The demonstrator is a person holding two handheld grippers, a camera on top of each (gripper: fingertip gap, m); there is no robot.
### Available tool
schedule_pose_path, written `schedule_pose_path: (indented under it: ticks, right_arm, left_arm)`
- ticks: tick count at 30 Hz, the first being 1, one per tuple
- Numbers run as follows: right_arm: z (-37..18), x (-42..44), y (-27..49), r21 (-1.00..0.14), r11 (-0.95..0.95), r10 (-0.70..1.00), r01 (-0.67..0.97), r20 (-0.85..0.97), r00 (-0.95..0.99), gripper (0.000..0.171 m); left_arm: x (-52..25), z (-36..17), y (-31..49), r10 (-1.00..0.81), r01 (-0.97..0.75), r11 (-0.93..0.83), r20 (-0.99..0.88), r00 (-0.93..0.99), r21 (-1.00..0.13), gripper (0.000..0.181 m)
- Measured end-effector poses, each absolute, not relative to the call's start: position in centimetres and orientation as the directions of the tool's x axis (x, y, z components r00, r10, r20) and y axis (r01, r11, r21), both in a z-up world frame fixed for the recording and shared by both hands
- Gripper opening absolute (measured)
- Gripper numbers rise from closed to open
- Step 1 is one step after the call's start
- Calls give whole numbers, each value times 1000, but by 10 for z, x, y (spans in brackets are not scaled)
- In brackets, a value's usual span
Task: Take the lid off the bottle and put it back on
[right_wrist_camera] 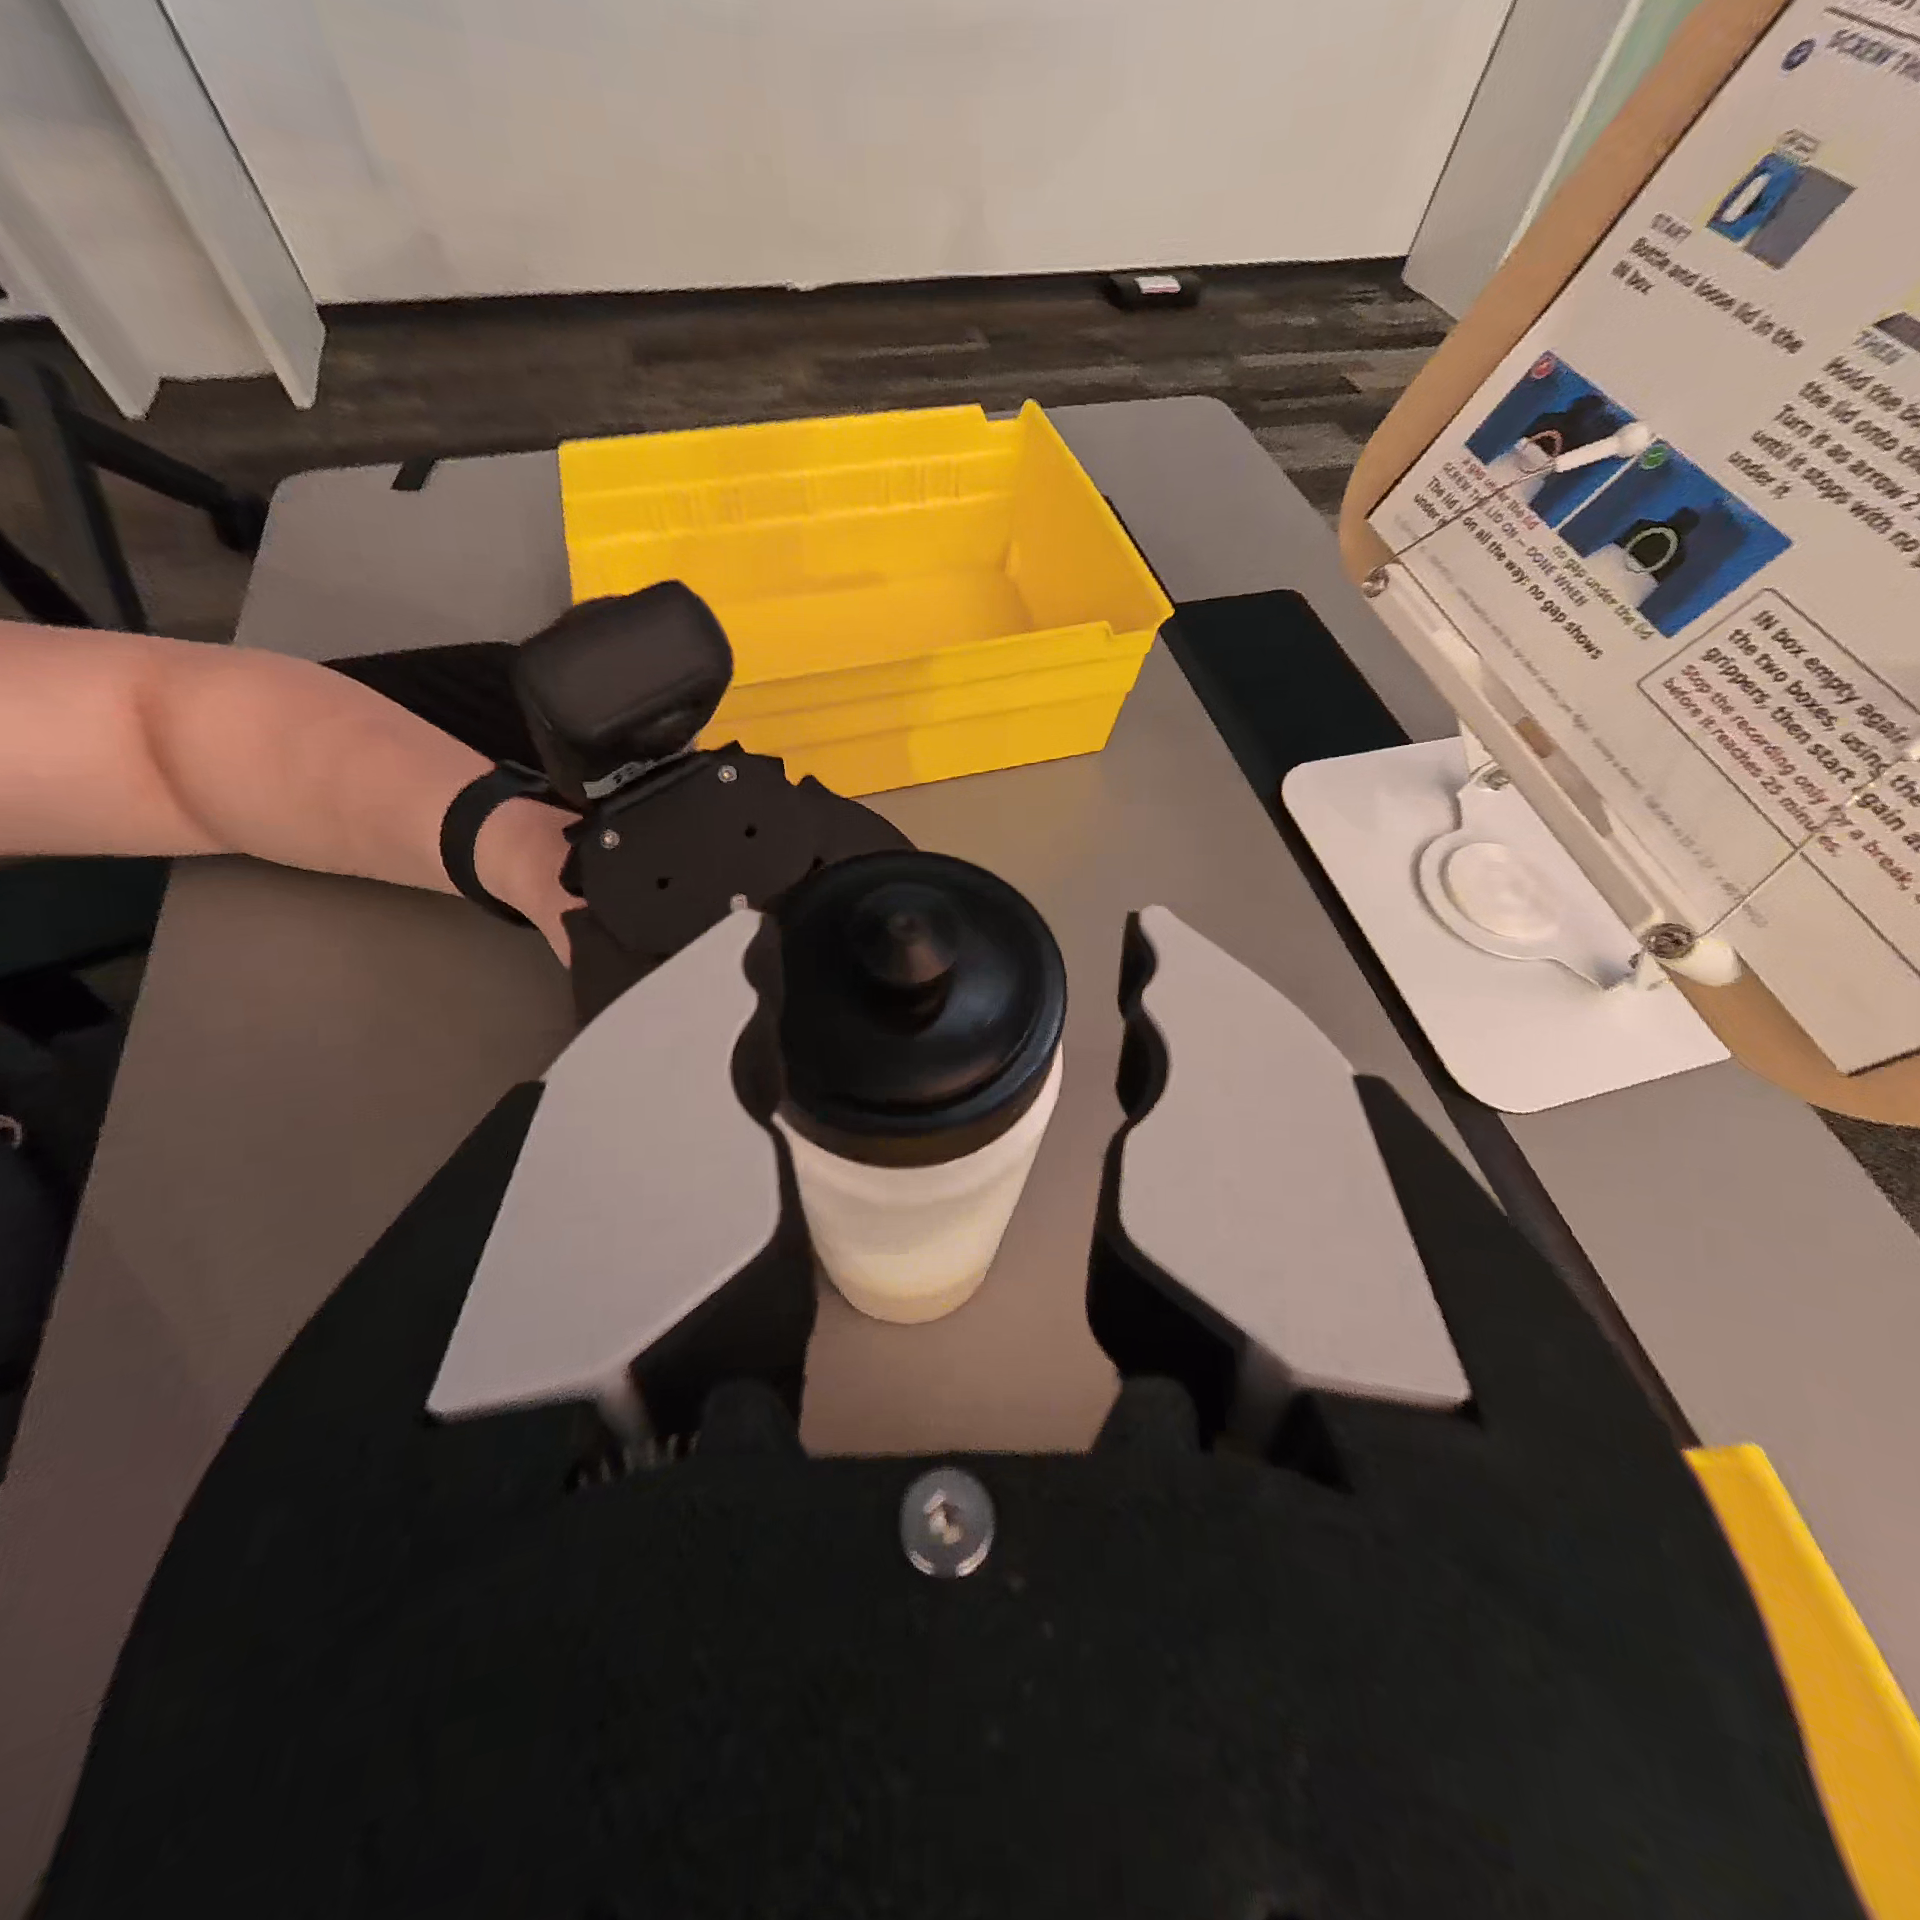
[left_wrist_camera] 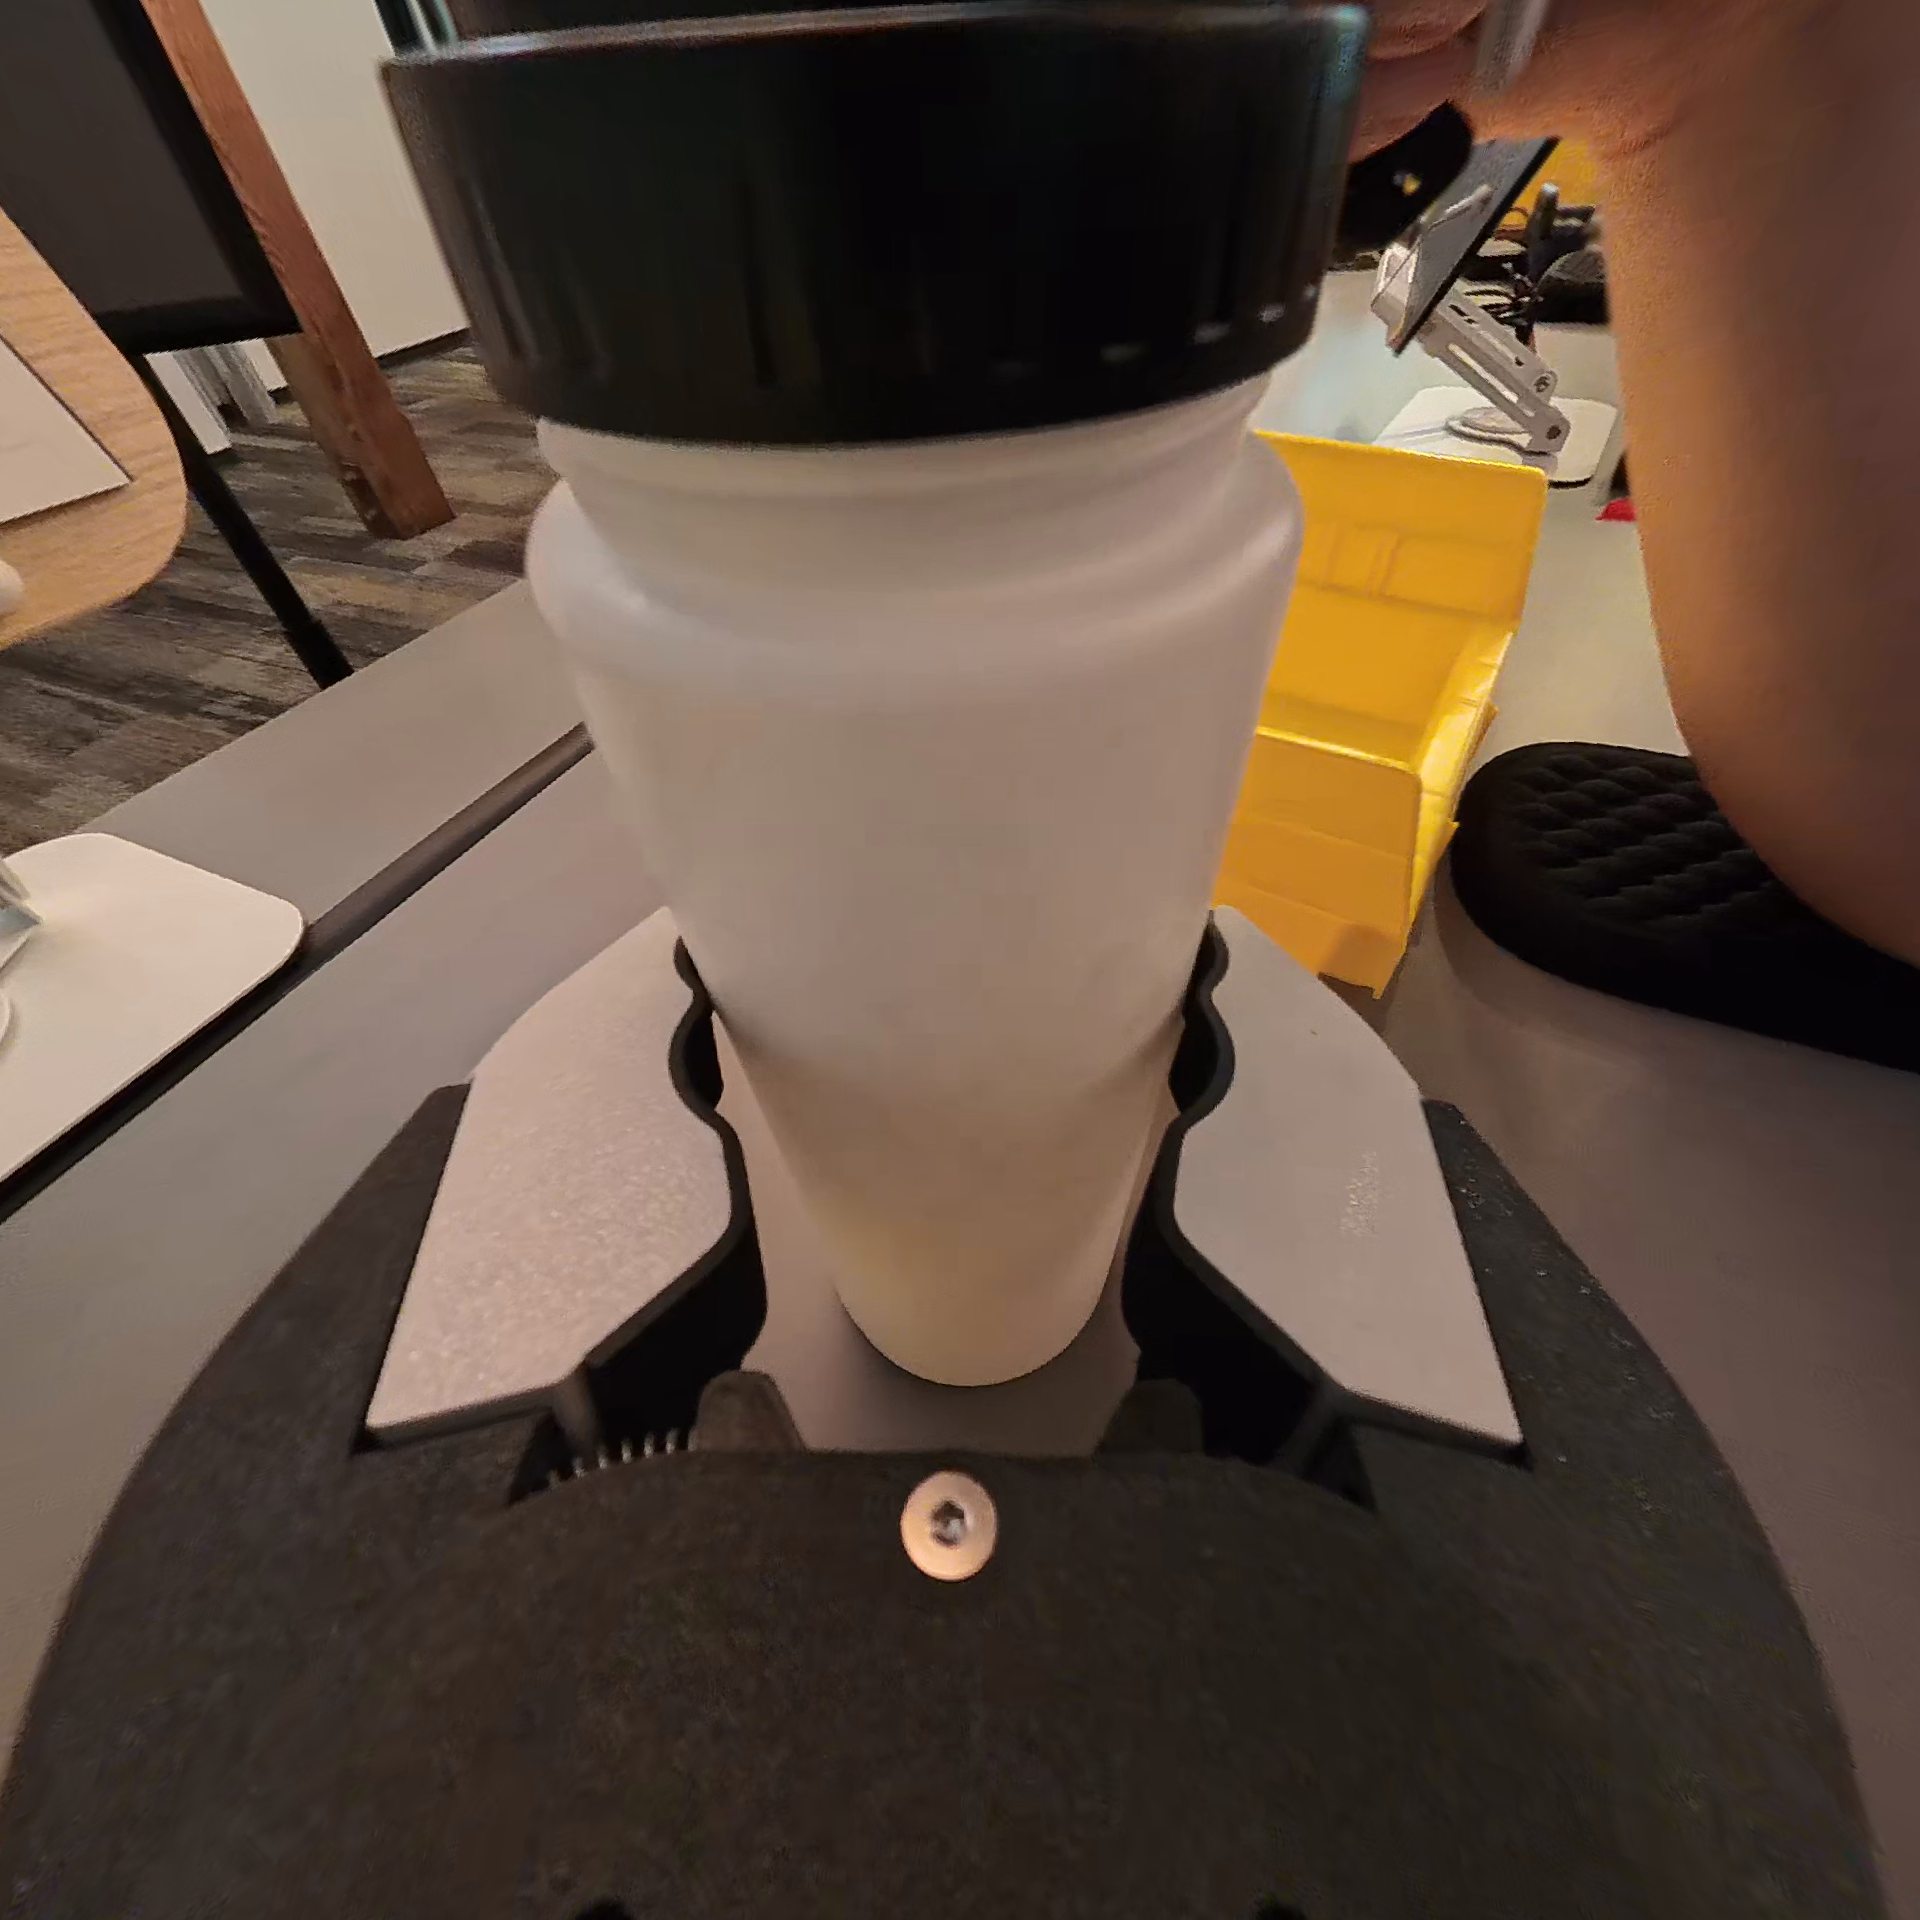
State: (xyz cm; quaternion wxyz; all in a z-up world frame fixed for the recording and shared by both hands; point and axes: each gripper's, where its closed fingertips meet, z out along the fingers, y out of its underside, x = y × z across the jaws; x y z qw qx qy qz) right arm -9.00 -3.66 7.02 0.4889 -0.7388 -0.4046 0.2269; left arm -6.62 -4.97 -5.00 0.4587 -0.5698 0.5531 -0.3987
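Note:
A white plastic bottle (left_wrist_camera: 914, 831) with a black screw lid (left_wrist_camera: 873, 208) stands upright on the grey table (left_wrist_camera: 260, 1195). My left gripper (left_wrist_camera: 951, 945) is shut on the bottle's lower body, one finger on each side. In the right wrist view the bottle (right_wrist_camera: 914, 1216) and its lid (right_wrist_camera: 925, 997) with a spout on top sit between the fingers of my right gripper (right_wrist_camera: 945, 925). That gripper is open and comes from above. Its left finger is close beside the lid and its right finger stands apart. The left gripper (right_wrist_camera: 686, 831) shows behind the bottle.
An empty yellow bin (right_wrist_camera: 862, 582) sits behind the bottle and also shows in the left wrist view (left_wrist_camera: 1382, 707). An instruction board (right_wrist_camera: 1662, 468) on a white stand base (right_wrist_camera: 1455, 935) is at the right. A second yellow bin's edge (right_wrist_camera: 1808, 1662) is near right. A black pad (left_wrist_camera: 1662, 894) lies under the person's arm (left_wrist_camera: 1766, 520).

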Motion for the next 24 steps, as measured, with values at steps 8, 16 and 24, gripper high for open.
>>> schedule_pose_path:
  ticks: [8, 16, 24]
  right_arm:
    - [62, -95, -44, -891, -225, 858, 394, 10, 513, 23]
    - [62, -96, -45, -890, -215, 855, 401, 27, 518, 44]
    - [54, -98, -46, -910, -186, 907, 369, -14, 422, 70]
  left_arm:
    - [-66, -50, -51, -997, -264, 28, -47, 67, -964, 87]
    - [-66, -50, -51, -997, -264, 27, -45, 64, -964, 86]
    - [-66, -51, -51, -998, -260, 19, -36, 58, -965, 86]
